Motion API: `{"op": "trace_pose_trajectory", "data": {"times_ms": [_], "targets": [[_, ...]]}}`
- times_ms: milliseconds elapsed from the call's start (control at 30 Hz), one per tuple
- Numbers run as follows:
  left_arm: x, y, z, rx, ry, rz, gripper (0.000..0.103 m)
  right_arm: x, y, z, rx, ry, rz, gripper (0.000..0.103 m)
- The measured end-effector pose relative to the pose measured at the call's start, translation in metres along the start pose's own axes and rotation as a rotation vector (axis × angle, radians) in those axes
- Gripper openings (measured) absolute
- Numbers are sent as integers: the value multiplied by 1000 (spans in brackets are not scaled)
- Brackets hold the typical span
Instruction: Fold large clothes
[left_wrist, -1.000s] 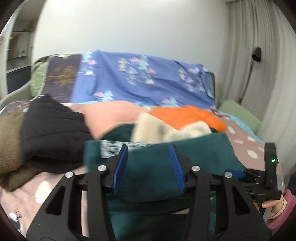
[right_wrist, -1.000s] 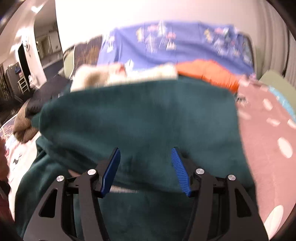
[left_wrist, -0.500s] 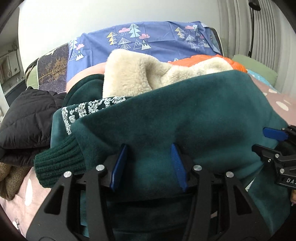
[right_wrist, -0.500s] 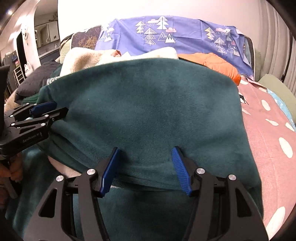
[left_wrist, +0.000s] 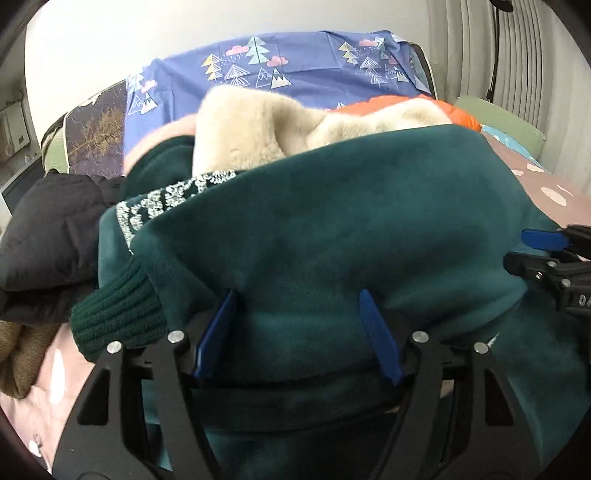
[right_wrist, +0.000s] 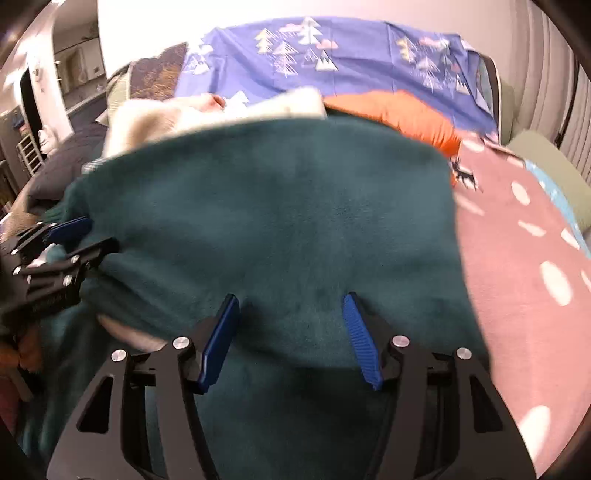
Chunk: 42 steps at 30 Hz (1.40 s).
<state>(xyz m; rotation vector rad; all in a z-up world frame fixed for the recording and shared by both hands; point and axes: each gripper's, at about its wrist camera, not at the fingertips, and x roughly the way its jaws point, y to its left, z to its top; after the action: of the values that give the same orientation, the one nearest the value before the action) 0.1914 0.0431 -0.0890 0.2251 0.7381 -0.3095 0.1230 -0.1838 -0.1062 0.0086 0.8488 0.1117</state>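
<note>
A dark green fleece garment lies folded over on the bed, with a ribbed cuff sticking out at the left and a white patterned band above it. My left gripper sits at the near folded edge. Its jaws are opening, and the fold lies between the blue pads without being pinched. My right gripper is shut on the same garment, with the near edge bunched between its pads. Each gripper shows at the side of the other's view: the right gripper and the left gripper.
A cream fluffy garment and an orange one lie behind the green fleece. A black jacket and a brown garment are piled at the left. The pink dotted bedspread stretches right, and a blue tree-print sheet covers the headboard.
The left gripper came down onto the bed with the green fold, and its jaws have spread wider. The right gripper has stayed on the edge with its jaws unchanged.
</note>
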Motion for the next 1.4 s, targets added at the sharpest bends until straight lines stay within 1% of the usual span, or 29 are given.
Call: {"op": "trace_pose_trajectory", "data": {"times_ms": [33,67,100,133,167,233,267,300,333,367,400,467,533,600,700,733,800,900,1000,1067,1233,1300,1400], "targets": [[-7,3,4,-19,8,-13,69,-20,-5,0,3,-30,17,60],[-18,8,7,-38,3,-26,69,-32,-12,0,5,-50,7,61],[-30,13,8,-48,-13,-23,69,-47,-23,-2,11,-68,-12,62],[-48,21,7,-57,-40,-4,70,-56,-33,-6,22,-78,-24,63],[-62,29,3,-65,-55,10,73,-66,-46,-11,44,-82,-34,64],[-83,46,-9,-87,-70,9,75,-79,-80,-30,124,-70,-37,65],[-95,58,-21,-112,-72,4,76,-83,-98,-41,168,-56,-32,65],[-104,69,-32,-135,-64,1,76,-86,-118,-57,228,-38,-28,65],[-111,82,-47,-166,-43,-3,76,-88,-128,-66,263,-30,-24,65],[-117,84,-63,-183,-23,-4,76,-90,-140,-80,307,-17,-14,65],[-120,91,-76,-198,5,-6,76,-91,-150,-92,342,-7,2,65],[-124,100,-103,-214,57,-25,76,-96,-155,-113,384,0,43,65],[-131,103,-124,-226,80,-71,76,-100,-156,-129,406,4,97,65],[-137,99,-139,-228,88,-116,76,-103,-153,-141,409,11,139,65],[-143,89,-155,-225,106,-188,76,-105,-146,-153,403,23,160,65],[-144,83,-158,-216,113,-191,76,-108,-146,-159,404,26,175,65],[-145,75,-165,-198,124,-175,77,-109,-143,-170,416,37,209,65],[-148,72,-181,-224,144,-206,77,-112,-139,-185,424,42,221,65],[-154,69,-196,-227,151,-213,78,-122,-137,-200,433,28,247,65],[-160,68,-205,-247,149,-236,78,-131,-135,-210,438,20,270,65],[-180,70,-225,-352,142,-331,77,-147,-121,-237,402,-2,321,65],[-186,68,-229,-359,147,-347,77,-149,-116,-243,383,-10,341,65],[-190,62,-233,-324,147,-347,77,-145,-115,-240,391,-17,354,65]]}}
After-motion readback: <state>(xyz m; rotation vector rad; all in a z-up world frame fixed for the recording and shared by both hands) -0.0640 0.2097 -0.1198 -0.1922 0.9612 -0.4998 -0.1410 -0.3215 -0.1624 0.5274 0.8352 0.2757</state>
